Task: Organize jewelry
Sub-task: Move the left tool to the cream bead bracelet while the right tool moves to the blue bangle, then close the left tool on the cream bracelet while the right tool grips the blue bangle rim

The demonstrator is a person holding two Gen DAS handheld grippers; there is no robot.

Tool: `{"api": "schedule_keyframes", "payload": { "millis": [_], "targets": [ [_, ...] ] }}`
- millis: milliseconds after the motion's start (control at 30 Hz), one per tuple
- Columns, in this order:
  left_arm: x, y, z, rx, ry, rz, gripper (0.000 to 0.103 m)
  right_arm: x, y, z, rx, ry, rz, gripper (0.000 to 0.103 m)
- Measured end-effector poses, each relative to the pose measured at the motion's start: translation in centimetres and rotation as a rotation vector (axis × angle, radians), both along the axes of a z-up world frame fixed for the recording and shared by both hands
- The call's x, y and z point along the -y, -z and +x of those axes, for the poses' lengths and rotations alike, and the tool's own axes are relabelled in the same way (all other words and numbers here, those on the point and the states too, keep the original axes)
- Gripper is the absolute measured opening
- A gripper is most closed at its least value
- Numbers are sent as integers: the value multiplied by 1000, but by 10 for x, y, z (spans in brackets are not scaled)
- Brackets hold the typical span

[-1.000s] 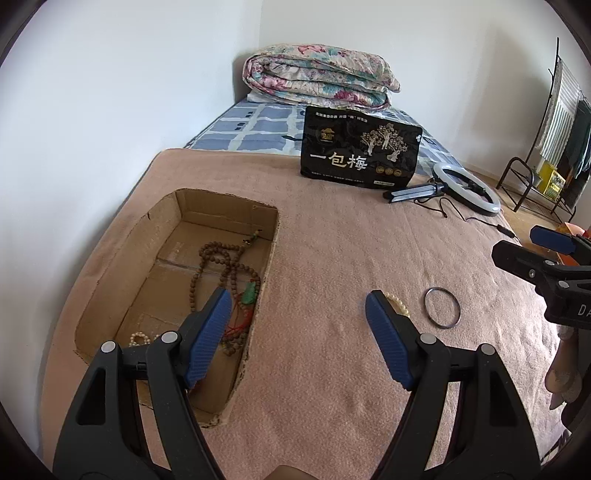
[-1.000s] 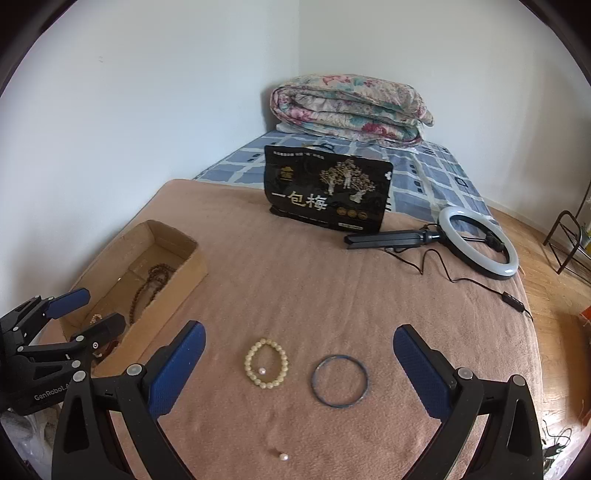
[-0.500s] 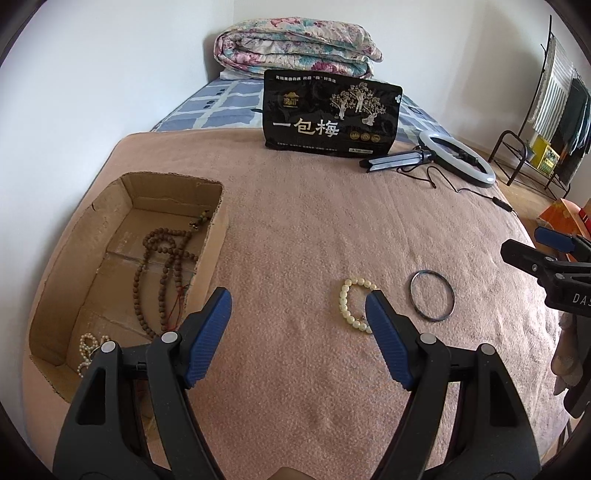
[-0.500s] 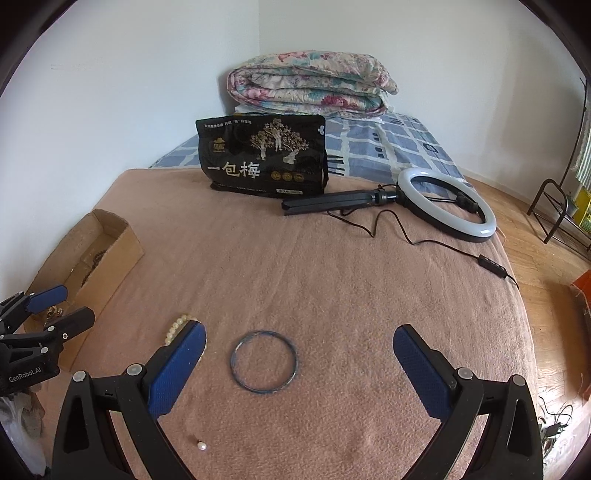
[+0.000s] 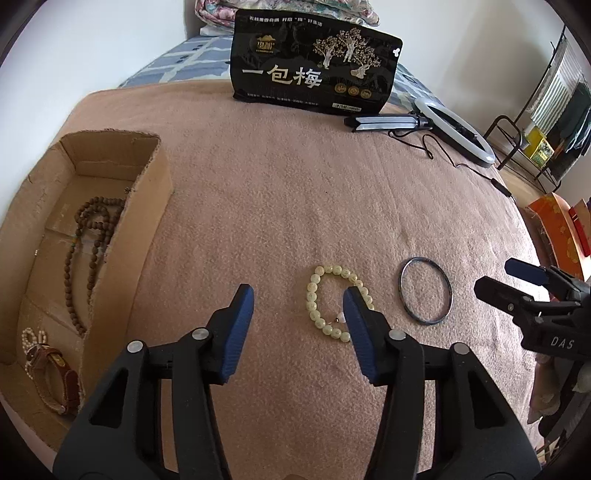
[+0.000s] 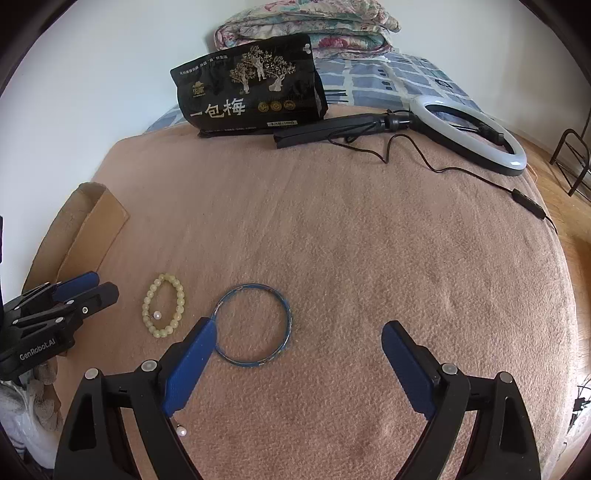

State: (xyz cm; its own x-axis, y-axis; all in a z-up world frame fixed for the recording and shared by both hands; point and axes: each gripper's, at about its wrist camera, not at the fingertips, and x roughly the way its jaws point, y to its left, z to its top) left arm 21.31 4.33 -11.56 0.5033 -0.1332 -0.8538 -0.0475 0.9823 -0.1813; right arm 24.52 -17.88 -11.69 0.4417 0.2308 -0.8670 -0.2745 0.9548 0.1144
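Note:
A pale yellow bead bracelet (image 5: 325, 295) lies on the pink blanket, just beside my left gripper's right finger; it also shows in the right wrist view (image 6: 164, 304). A single pearl (image 6: 157, 315) lies inside its ring. A dark blue metal bangle (image 5: 425, 290) lies to its right, and in the right wrist view (image 6: 255, 325) it sits by my right gripper's left finger. My left gripper (image 5: 298, 302) is open and empty. My right gripper (image 6: 298, 338) is open and empty. A cardboard box (image 5: 147, 206) at left holds a brown bead necklace (image 5: 88, 240) and a leather strap (image 5: 51, 373).
A loose pearl (image 6: 181, 430) lies near my right gripper's left arm. A black snack bag (image 5: 314, 70) stands at the back. A ring light (image 6: 469, 129) with cable lies at the back right. A folded quilt (image 6: 306, 26) sits behind. The bed edge drops off at right.
My left gripper has swung right from the box toward the bead bracelet and come closer to it. My right gripper has moved down and nearer the bangle.

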Motion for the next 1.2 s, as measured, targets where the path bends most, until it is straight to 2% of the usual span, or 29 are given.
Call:
{"api": "schedule_keyframes", "payload": {
  "millis": [67,133,233,300,367,533,933,1200],
  "targets": [
    [-2,6,5,-17,-7,-29,42,-2,3,-1,6,-10,-9,92],
    [-3,11,10,-34,-7,-57,41,-5,6,-2,-2,-21,6,93],
    [-3,15,15,-39,1,-53,41,-10,12,-3,-21,-42,22,94],
    [-1,19,19,-49,7,-63,32,-13,16,-4,-25,-56,17,95],
    [0,22,23,-55,7,-70,32,-15,19,-5,-31,-69,17,96],
    [8,30,28,-68,17,-33,31,-15,22,-6,-26,-73,31,98],
    [12,44,33,-78,30,34,8,-26,35,-8,-24,-122,-12,99],
    [11,44,33,-72,22,30,7,-46,41,-8,-28,-178,-37,100]
  ]
}}
